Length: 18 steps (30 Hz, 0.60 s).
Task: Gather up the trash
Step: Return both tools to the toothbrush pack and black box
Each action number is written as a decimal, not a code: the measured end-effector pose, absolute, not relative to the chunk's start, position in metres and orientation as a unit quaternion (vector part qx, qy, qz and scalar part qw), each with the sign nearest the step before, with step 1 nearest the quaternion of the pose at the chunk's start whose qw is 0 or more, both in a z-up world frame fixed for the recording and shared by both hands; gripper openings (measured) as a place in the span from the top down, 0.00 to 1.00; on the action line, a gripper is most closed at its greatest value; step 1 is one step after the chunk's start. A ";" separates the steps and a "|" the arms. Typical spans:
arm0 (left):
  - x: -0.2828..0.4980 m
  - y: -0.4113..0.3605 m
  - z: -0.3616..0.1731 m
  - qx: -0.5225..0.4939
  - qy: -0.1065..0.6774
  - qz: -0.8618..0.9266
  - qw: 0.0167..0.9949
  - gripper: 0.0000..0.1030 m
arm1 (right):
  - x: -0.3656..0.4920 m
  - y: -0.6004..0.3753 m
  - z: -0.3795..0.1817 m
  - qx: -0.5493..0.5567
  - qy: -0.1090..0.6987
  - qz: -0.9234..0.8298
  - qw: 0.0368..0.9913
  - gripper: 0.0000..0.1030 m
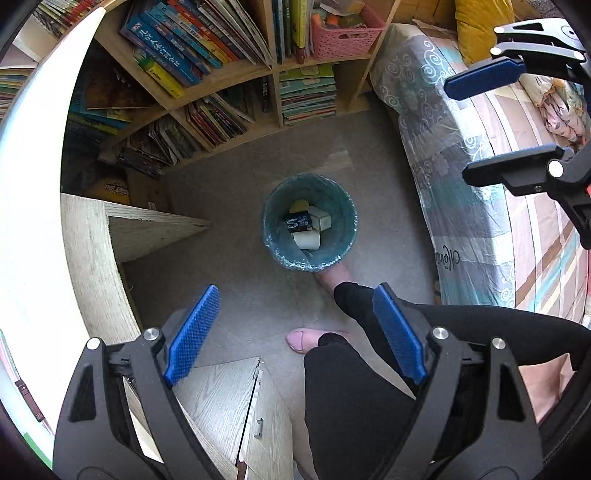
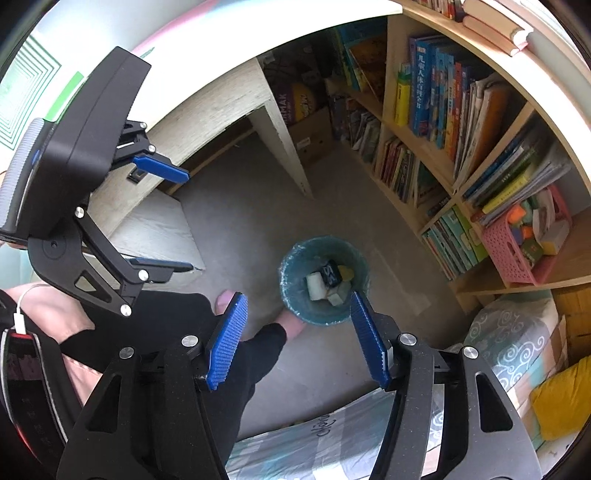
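Observation:
A round bin with a teal liner [image 1: 277,240] stands on the grey floor; it also shows in the right wrist view [image 2: 291,302]. Inside lie several pieces of trash: a black packet [image 1: 298,222], a white box [image 1: 320,218], a white cup [image 1: 306,240] and something yellow [image 1: 299,205]. My left gripper [image 1: 295,295] is open and empty, held high above the floor on the near side of the bin. My right gripper [image 2: 297,299] is open and empty, high over the bin's near edge. The right gripper also shows in the left view [image 1: 456,131], the left gripper in the right view [image 2: 190,218].
A wooden bookshelf [image 1: 229,77] full of books, with a pink basket [image 1: 345,35], lines the far side. A bed with patterned covers [image 1: 461,192] is to the right. A white-topped wooden desk [image 1: 88,251] is to the left. The person's legs and feet [image 1: 301,339] stand by the bin.

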State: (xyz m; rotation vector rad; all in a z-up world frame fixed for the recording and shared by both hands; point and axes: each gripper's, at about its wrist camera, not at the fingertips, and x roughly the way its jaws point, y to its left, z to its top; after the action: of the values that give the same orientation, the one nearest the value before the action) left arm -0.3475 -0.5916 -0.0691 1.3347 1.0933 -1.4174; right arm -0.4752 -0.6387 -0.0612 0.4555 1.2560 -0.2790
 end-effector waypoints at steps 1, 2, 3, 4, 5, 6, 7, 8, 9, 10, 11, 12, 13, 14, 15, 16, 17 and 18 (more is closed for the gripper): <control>-0.346 -0.591 -0.068 0.534 0.443 -0.571 0.439 0.20 | -0.475 -0.639 -0.061 0.211 0.581 -0.129 0.776 0.42; -0.346 -0.592 -0.067 0.533 0.444 -0.570 0.441 0.20 | -0.476 -0.638 -0.061 0.210 0.581 -0.129 0.776 0.42; -0.345 -0.592 -0.065 0.531 0.444 -0.570 0.443 0.20 | -0.476 -0.638 -0.061 0.207 0.581 -0.130 0.776 0.42; -0.344 -0.592 -0.063 0.528 0.445 -0.571 0.444 0.19 | -0.476 -0.638 -0.061 0.207 0.581 -0.129 0.776 0.42; -0.343 -0.593 -0.061 0.526 0.445 -0.570 0.447 0.19 | -0.476 -0.639 -0.060 0.206 0.581 -0.127 0.777 0.41; -0.341 -0.592 -0.058 0.523 0.446 -0.569 0.451 0.19 | -0.476 -0.639 -0.059 0.202 0.580 -0.125 0.779 0.40; -0.339 -0.592 -0.056 0.520 0.447 -0.569 0.454 0.20 | -0.474 -0.640 -0.057 0.197 0.578 -0.123 0.782 0.40; -0.336 -0.591 -0.054 0.517 0.448 -0.567 0.458 0.20 | -0.472 -0.640 -0.055 0.192 0.578 -0.120 0.784 0.40; -0.334 -0.590 -0.051 0.515 0.448 -0.566 0.463 0.19 | -0.469 -0.640 -0.053 0.185 0.577 -0.117 0.787 0.38; -0.329 -0.589 -0.048 0.512 0.448 -0.563 0.470 0.20 | -0.465 -0.641 -0.050 0.178 0.576 -0.112 0.790 0.36; -0.326 -0.588 -0.045 0.509 0.448 -0.560 0.476 0.20 | -0.461 -0.642 -0.047 0.169 0.575 -0.112 0.793 0.30; -0.321 -0.586 -0.042 0.506 0.449 -0.556 0.483 0.19 | -0.456 -0.643 -0.044 0.157 0.574 -0.115 0.795 0.25; -0.315 -0.584 -0.039 0.501 0.451 -0.551 0.492 0.19 | -0.449 -0.644 -0.041 0.147 0.572 -0.115 0.799 0.24; -0.310 -0.581 -0.037 0.497 0.454 -0.546 0.499 0.19 | -0.444 -0.644 -0.039 0.142 0.569 -0.109 0.803 0.23; -0.301 -0.578 -0.033 0.492 0.457 -0.539 0.508 0.19 | -0.437 -0.645 -0.036 0.136 0.566 -0.102 0.806 0.23; -0.293 -0.574 -0.031 0.486 0.461 -0.532 0.518 0.19 | -0.429 -0.646 -0.033 0.129 0.564 -0.093 0.811 0.23; -0.286 -0.570 -0.028 0.482 0.464 -0.525 0.527 0.19 | -0.421 -0.646 -0.030 0.121 0.562 -0.084 0.814 0.22; -0.277 -0.565 -0.025 0.476 0.467 -0.518 0.535 0.19 | -0.411 -0.645 -0.026 0.109 0.560 -0.070 0.818 0.22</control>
State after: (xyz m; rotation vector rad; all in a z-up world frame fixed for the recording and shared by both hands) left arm -0.2772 -0.5655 -0.0246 1.1348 1.1127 -1.2330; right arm -0.4105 -0.6449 -0.0263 0.2327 1.1935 -0.1488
